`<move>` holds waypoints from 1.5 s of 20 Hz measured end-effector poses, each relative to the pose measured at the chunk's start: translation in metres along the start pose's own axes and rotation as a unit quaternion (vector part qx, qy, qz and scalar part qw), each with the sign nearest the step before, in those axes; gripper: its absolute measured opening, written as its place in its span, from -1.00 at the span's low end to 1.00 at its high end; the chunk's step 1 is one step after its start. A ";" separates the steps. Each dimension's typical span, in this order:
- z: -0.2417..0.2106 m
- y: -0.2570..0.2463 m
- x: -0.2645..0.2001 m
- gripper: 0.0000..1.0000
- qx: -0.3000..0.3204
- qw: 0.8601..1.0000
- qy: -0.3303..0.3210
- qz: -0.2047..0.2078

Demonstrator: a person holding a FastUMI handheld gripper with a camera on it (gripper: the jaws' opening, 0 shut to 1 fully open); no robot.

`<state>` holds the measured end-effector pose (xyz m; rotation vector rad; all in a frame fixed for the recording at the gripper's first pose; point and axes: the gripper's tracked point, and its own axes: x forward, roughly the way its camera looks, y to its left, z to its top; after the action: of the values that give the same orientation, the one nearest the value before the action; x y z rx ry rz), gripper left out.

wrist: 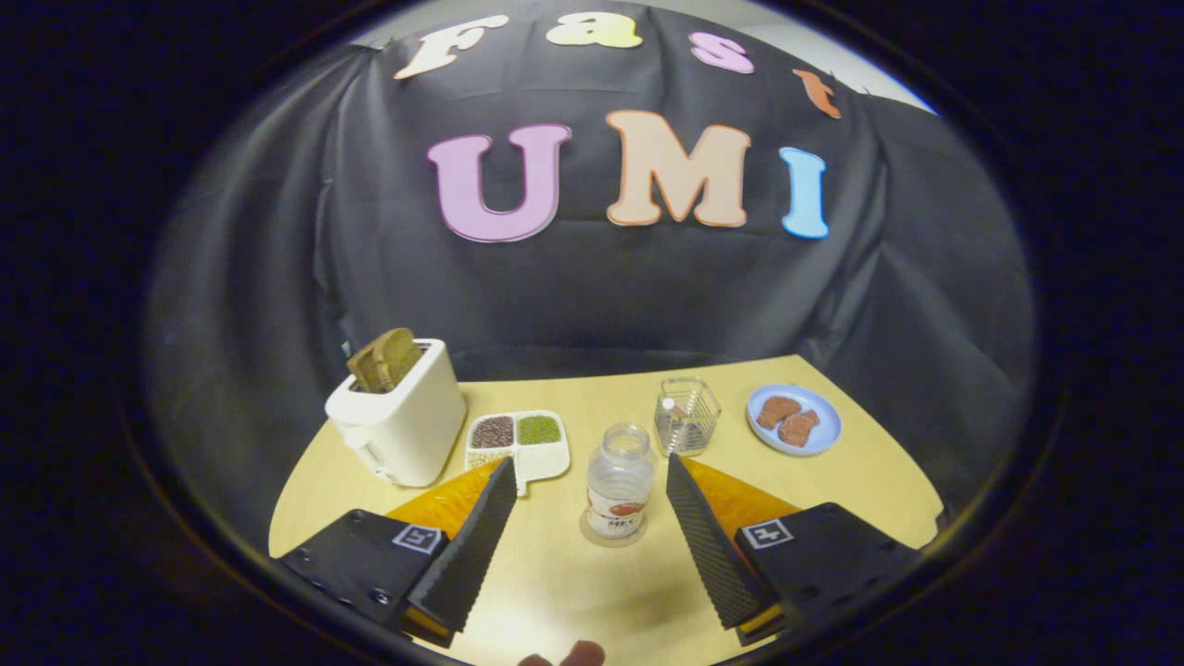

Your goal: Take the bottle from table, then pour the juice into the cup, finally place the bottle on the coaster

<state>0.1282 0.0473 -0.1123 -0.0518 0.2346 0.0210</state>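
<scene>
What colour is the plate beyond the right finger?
Light blue; the plate shows in the gripper view, with the gripper open.

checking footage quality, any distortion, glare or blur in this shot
Gripper view: strong fisheye bends the table edge; light is even, without harsh glare; the bottle on its coaster, between the open gripper fingers, looks sharp; the rim darkens.

Pale yellow wood-grain bench [573, 592] carries a clear bottle [620, 481] w/ white label and red-orange print, standing on a translucent, faintly pinkish coaster [610, 536]. Clear ribbed cup [687, 415] sits beyond. White toaster [398, 425] holds brown-and-olive toast [384, 359]. White divided tray [516, 446]: dark reddish-brown grains in one section, green in another. Light blue plate [795, 419] bears reddish-brown pieces. Gripper [590, 472] fingers [472, 546] show a fine ridged texture; the gripper is wide apart, bottle between the tips.
</scene>
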 end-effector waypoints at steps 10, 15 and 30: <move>0.057 -0.037 -0.080 1.00 -0.036 0.994 -0.027 0.095; 0.070 -0.056 -0.103 1.00 -0.040 0.993 -0.045 0.102; 0.065 -0.089 -0.133 1.00 -0.019 0.994 -0.053 0.095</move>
<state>0.0160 -0.0400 -0.0143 -0.0661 0.1317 0.2165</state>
